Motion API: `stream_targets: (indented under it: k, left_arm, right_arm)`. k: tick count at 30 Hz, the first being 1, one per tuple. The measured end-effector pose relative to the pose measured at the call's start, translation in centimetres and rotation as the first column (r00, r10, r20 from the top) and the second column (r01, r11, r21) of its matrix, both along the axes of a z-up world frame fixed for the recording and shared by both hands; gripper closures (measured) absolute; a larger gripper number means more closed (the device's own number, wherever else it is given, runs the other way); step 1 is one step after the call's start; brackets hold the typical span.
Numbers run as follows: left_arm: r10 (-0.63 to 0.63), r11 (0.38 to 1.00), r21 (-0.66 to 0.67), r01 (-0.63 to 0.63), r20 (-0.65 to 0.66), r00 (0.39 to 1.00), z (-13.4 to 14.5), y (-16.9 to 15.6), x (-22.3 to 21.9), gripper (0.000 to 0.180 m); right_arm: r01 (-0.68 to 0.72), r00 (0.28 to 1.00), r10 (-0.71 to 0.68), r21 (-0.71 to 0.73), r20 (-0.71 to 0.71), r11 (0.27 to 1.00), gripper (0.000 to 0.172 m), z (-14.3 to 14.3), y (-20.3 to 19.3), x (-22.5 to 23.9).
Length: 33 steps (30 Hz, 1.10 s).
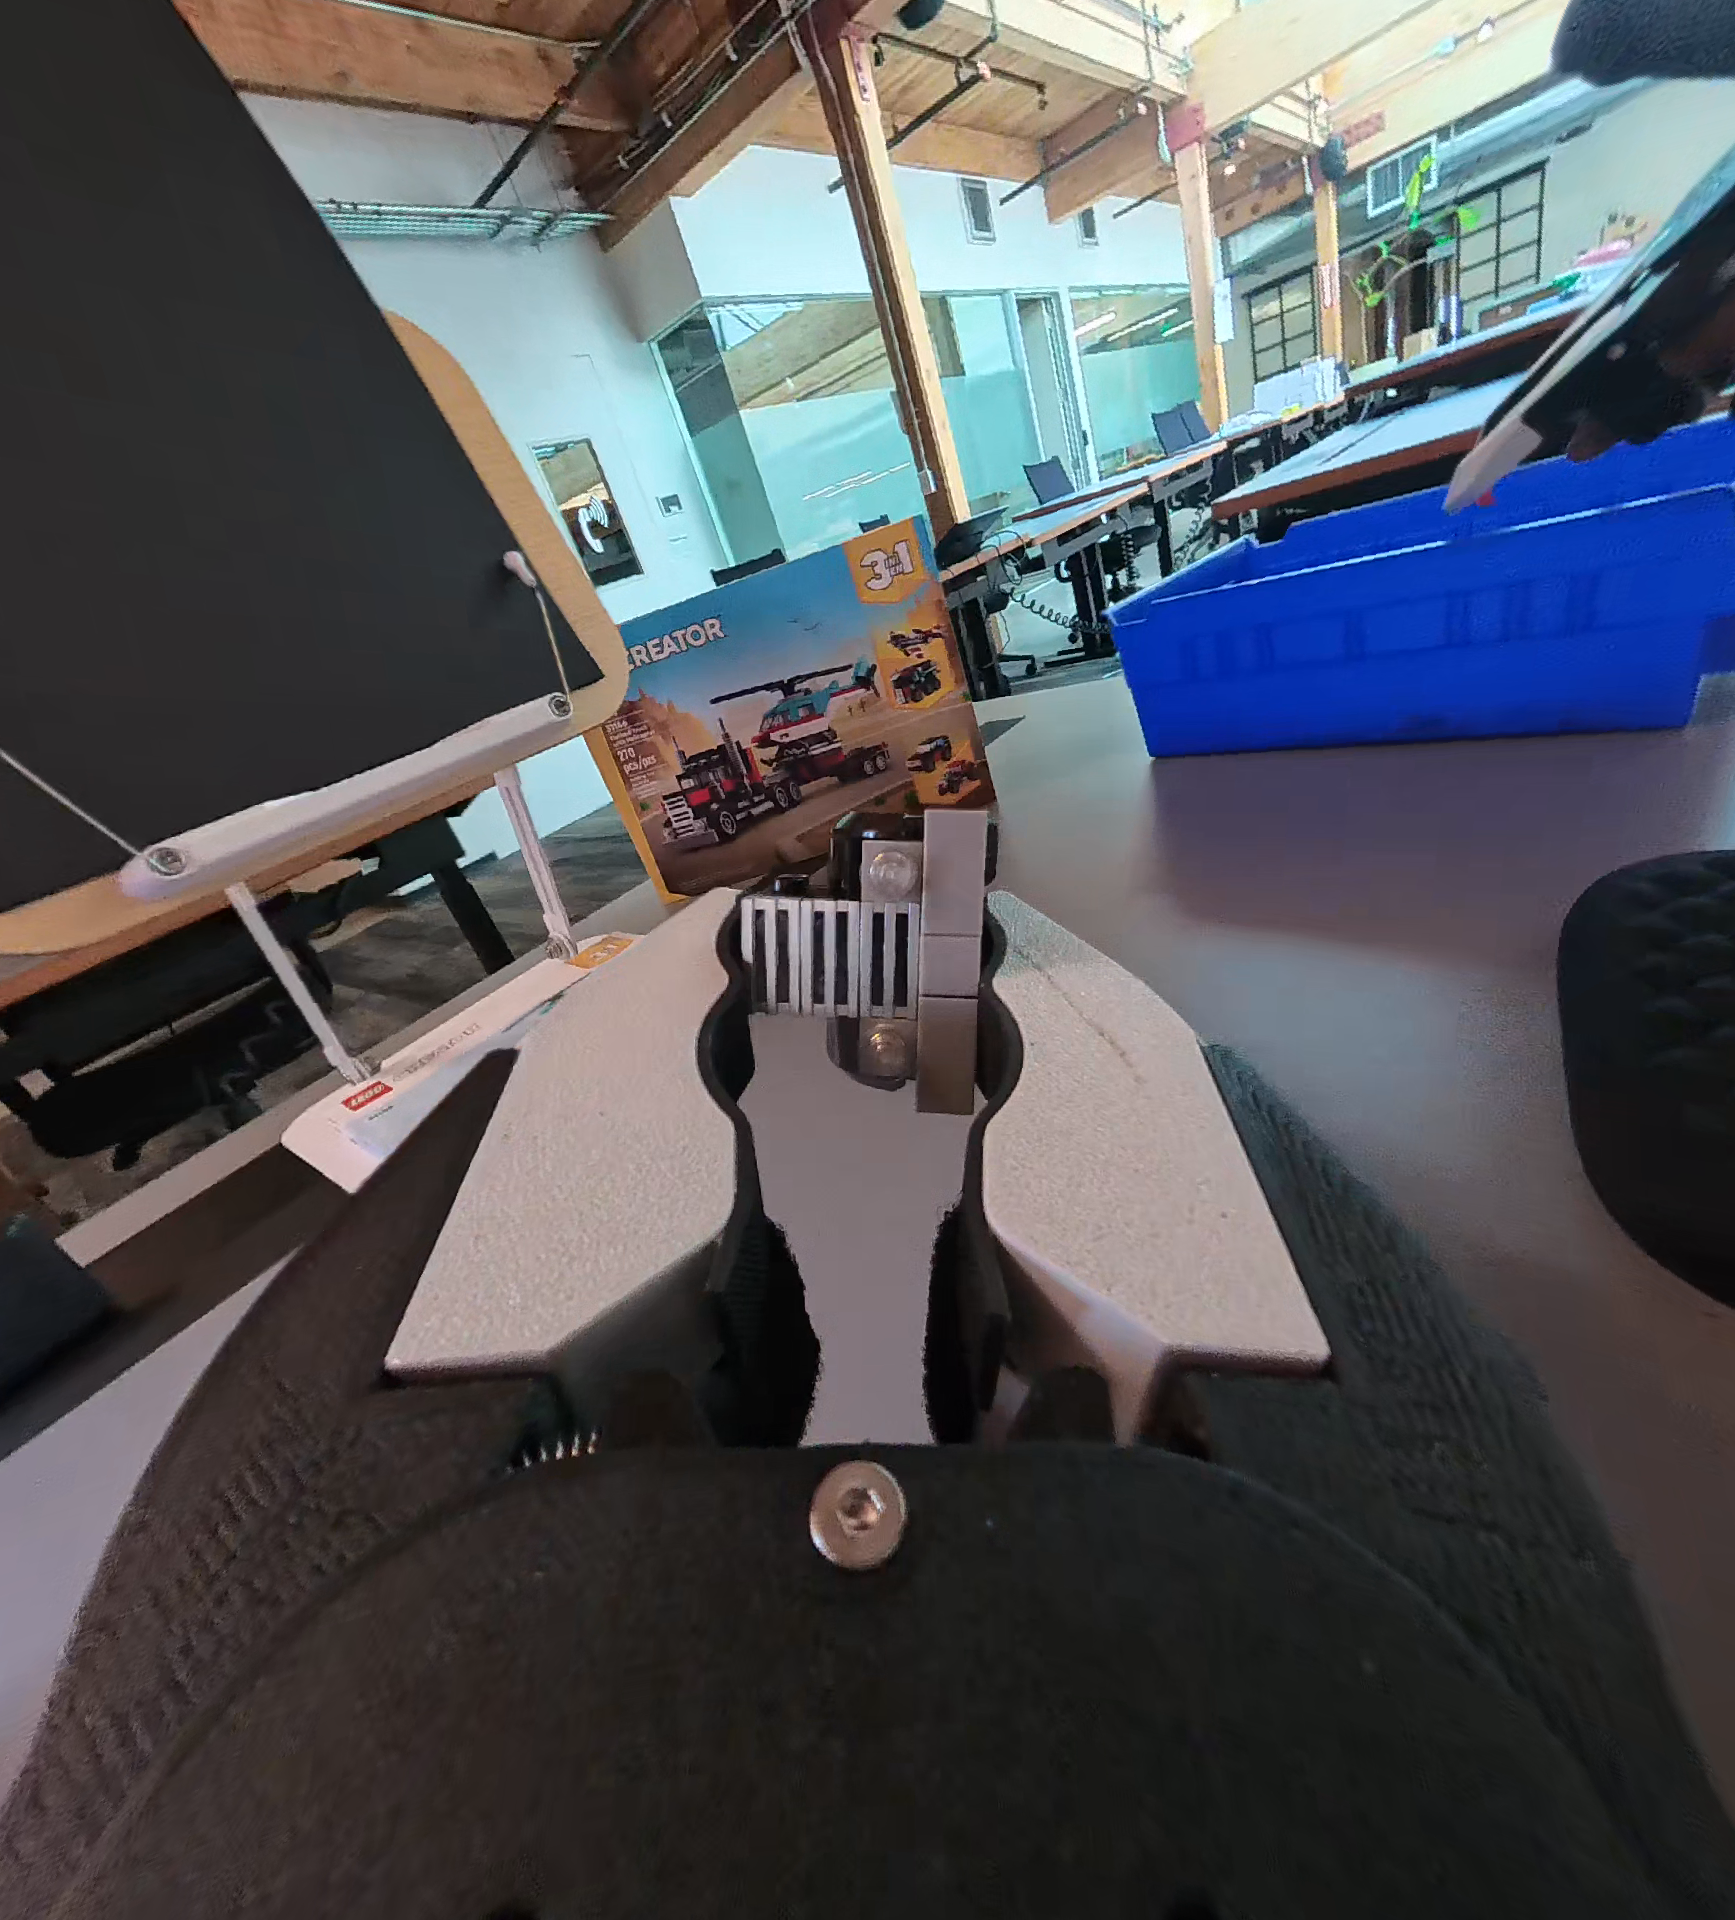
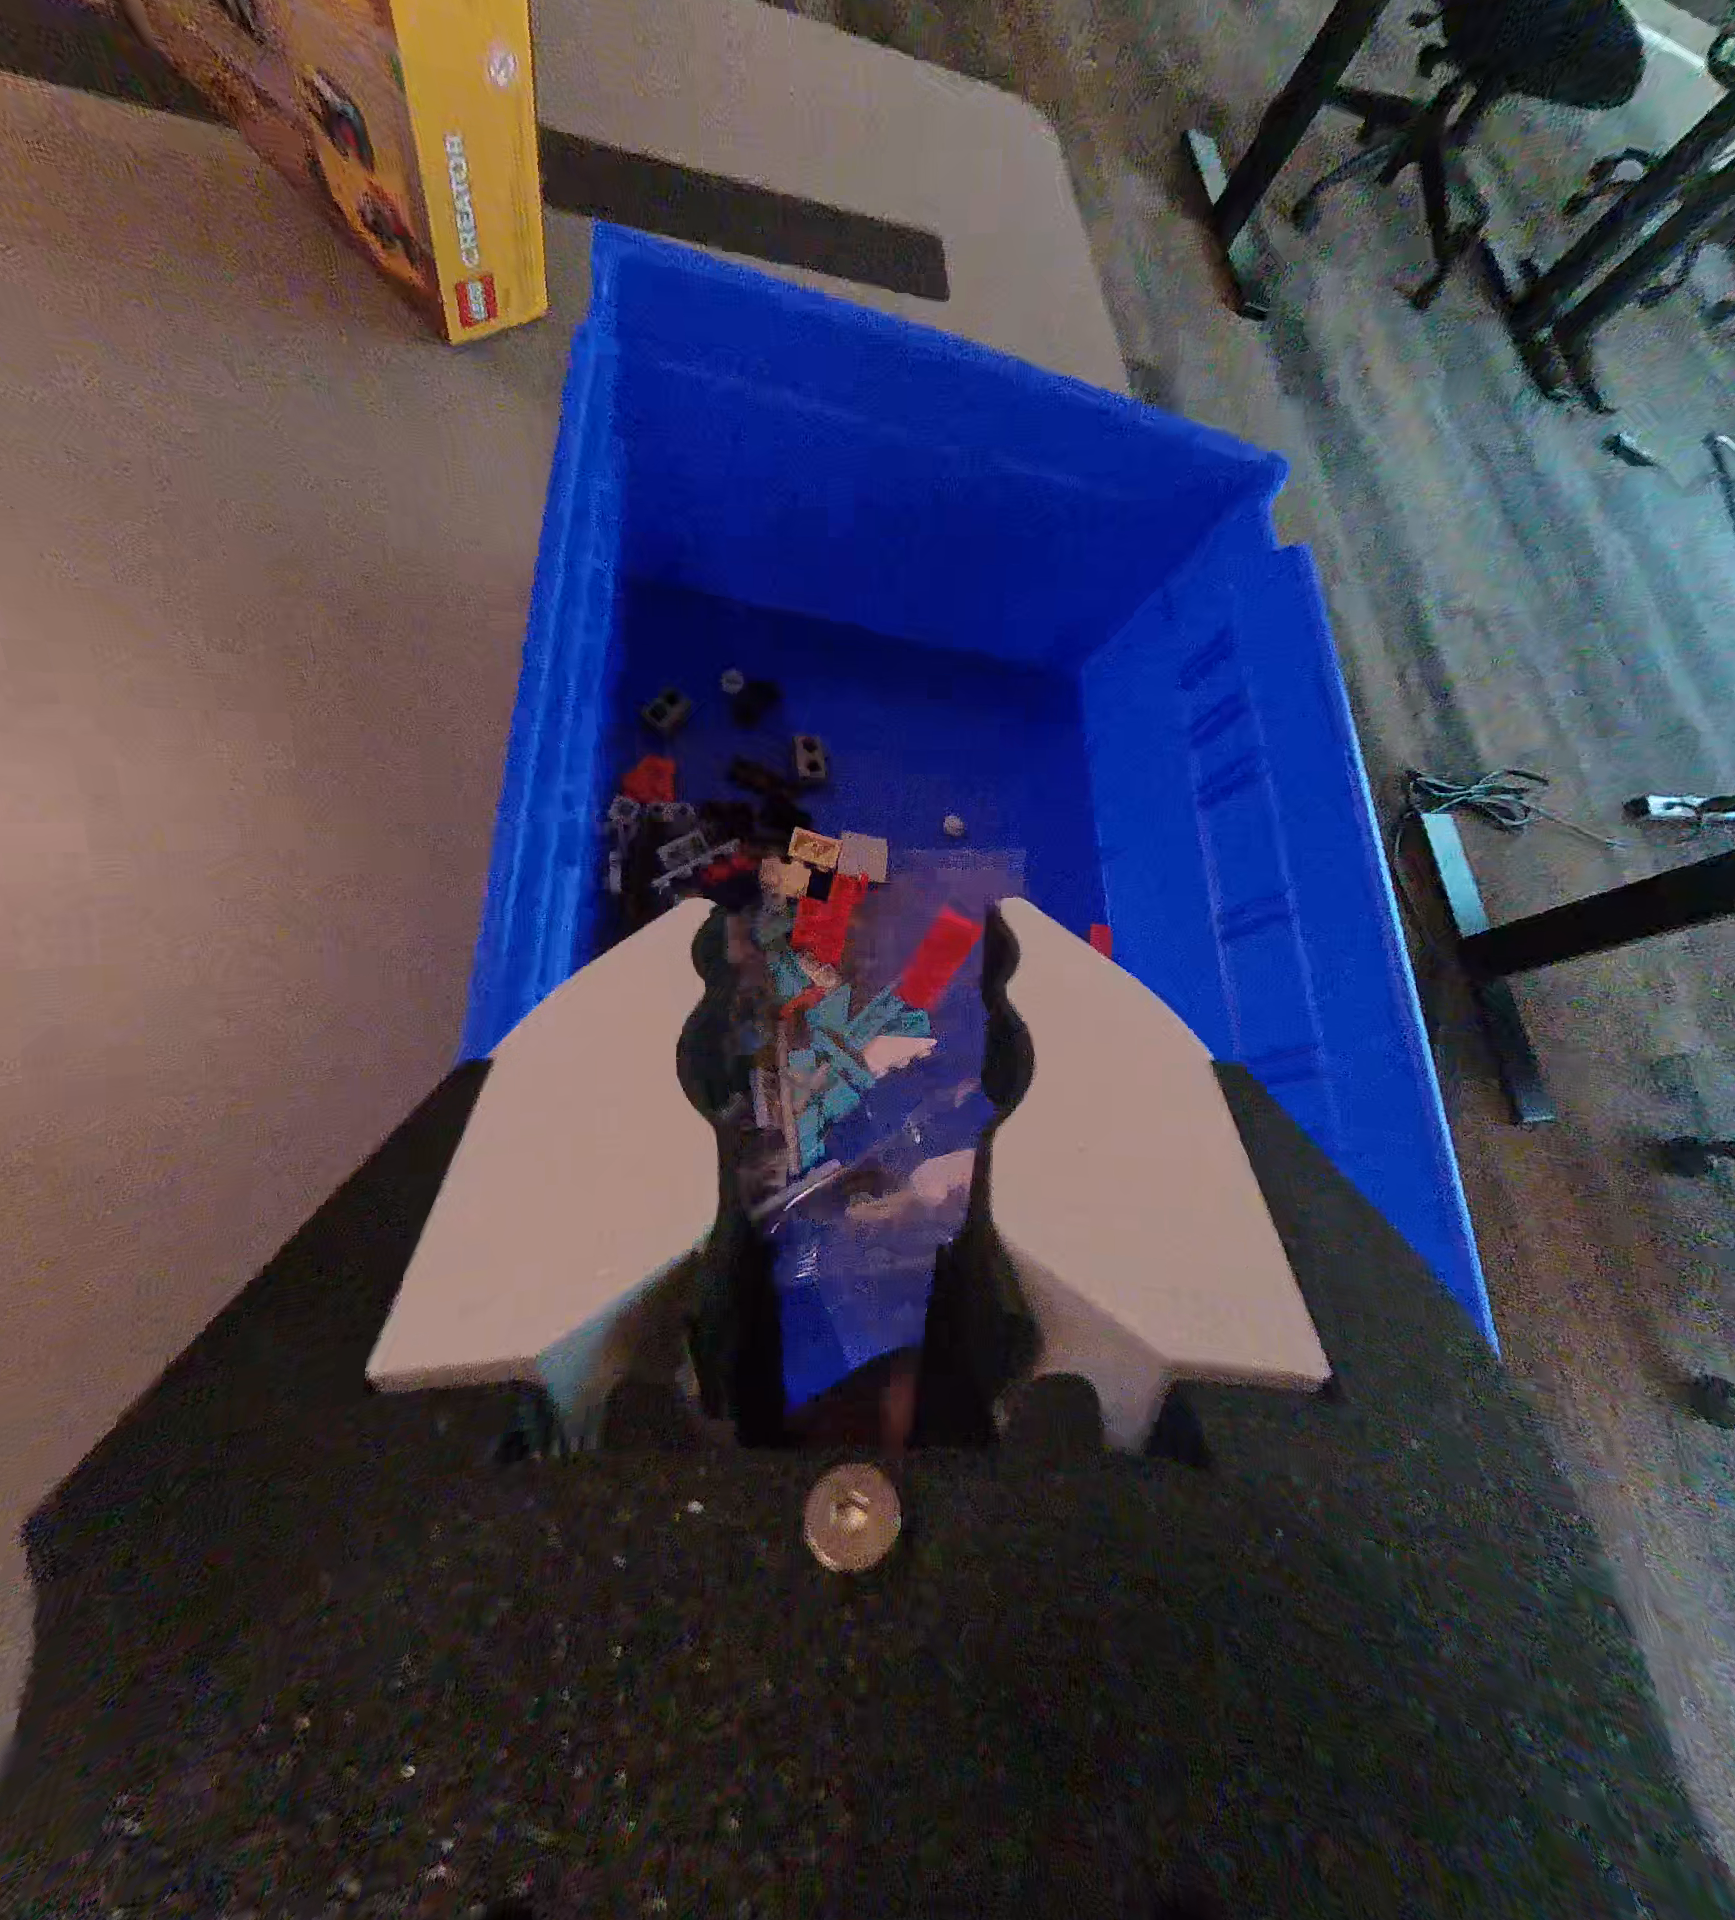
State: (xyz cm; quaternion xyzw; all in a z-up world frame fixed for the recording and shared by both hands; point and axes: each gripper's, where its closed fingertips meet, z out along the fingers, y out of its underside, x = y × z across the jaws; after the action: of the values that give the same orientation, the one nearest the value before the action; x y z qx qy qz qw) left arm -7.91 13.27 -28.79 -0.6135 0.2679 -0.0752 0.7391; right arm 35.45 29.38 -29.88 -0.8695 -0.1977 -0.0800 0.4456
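My left gripper (image 1: 861,935) is shut on a small brick assembly (image 1: 842,956) with a black-and-white striped grille, grey bricks and clear round studs. Both pads press its sides, and it is held just above the grey table (image 1: 1310,935). My right gripper (image 2: 847,925) is open and hangs over a blue bin (image 2: 842,468), with nothing pressed between its pads. Below its fingers lie a red brick (image 2: 941,956), teal pieces in a clear bag (image 2: 842,1049) and several loose dark bricks (image 2: 738,821). In the left wrist view, the right gripper (image 1: 1486,468) shows over the bin (image 1: 1414,644).
A toy set box (image 1: 790,717) stands behind the assembly and also shows in the right wrist view (image 2: 468,166). A black board on a stand (image 1: 167,416) with a booklet (image 1: 447,1049) under it is at the left. A black textured pad (image 1: 1704,1070) lies at the right. Desk legs (image 2: 1621,914) stand on the floor beyond the table.
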Motion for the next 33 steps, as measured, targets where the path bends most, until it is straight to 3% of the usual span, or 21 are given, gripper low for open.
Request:
stream_targets:
  k: [4,8,10,12,14,16,18,19,20,23,28,33]
  left_arm:
    - [-0.001,1.0,0.0,0.001,-0.03,1.0,-0.3,0.0,0.3,0.141]
    - [0.007,1.0,-0.004,-0.007,-0.012,1.0,-0.3,0.1,-0.1,0.141]
    - [-0.006,1.0,-0.015,0.006,0.023,1.0,-0.1,0.2,-0.2,0.141]
    - [-0.041,0.999,-0.016,0.042,0.084,0.996,0.2,0.0,-0.1,0.141]
    - [-0.091,0.996,0.007,0.091,0.148,0.985,1.0,-0.5,-0.1,0.141]
    - [-0.15,0.989,0.038,0.145,0.191,0.97,1.7,-1.0,0.1,0.141]
    - [-0.219,0.976,0.055,0.212,0.214,0.952,2.1,-1.7,0.6,0.141]
    - [-0.251,0.968,0.064,0.243,0.219,0.943,2.3,-2.0,0.8,0.141]
    - [-0.28,0.96,0.073,0.27,0.217,0.935,2.4,-2.3,1.1,0.141]
    - [-0.313,0.949,0.076,0.305,0.158,0.937,2.2,-2.9,1.9,0.141]
    - [-0.339,0.941,0.031,0.338,0.032,0.94,0.6,-3.1,3.4,0.141]
    - [-0.327,0.945,-0.008,0.327,-0.069,0.943,-0.7,-3.0,3.9,0.141]
  right_arm:
    - [0.013,1.0,-0.012,0.062,-0.015,0.998,0.117,0.1,0.2,0.8]
    - [-0.001,0.998,0.014,0.213,-0.059,0.977,0.113,2.7,0.4,-0.3]
    - [-0.077,0.982,0.132,0.355,-0.133,0.932,0.115,5.4,0.2,-3.3]
    - [-0.227,0.903,0.381,0.529,-0.201,0.817,0.12,8.8,-1.1,-9.0]
    - [-0.401,0.696,0.689,0.686,-0.202,0.607,0.127,11.5,-4.1,-16.3]
    - [-0.534,0.388,0.906,0.759,-0.171,0.372,0.128,12.3,-8.4,-23.4]
    - [-0.641,0.066,0.978,0.743,-0.197,0.193,0.117,10.6,-12.5,-29.3]
    - [-0.691,-0.048,0.973,0.711,-0.227,0.132,0.11,9.2,-14.2,-31.6]
    - [-0.733,-0.103,0.964,0.674,-0.247,0.095,0.109,7.7,-15.3,-33.5]
    - [-0.776,-0.11,0.982,0.631,-0.152,0.01,0.118,4.7,-17.3,-36.0]
    - [-0.751,-0.03,0.994,0.653,0.109,-0.095,0.148,3.6,-18.7,-36.5]
    - [-0.851,-0.023,0.96,0.499,0.278,-0.165,0.149,0.6,-19.4,-37.7]
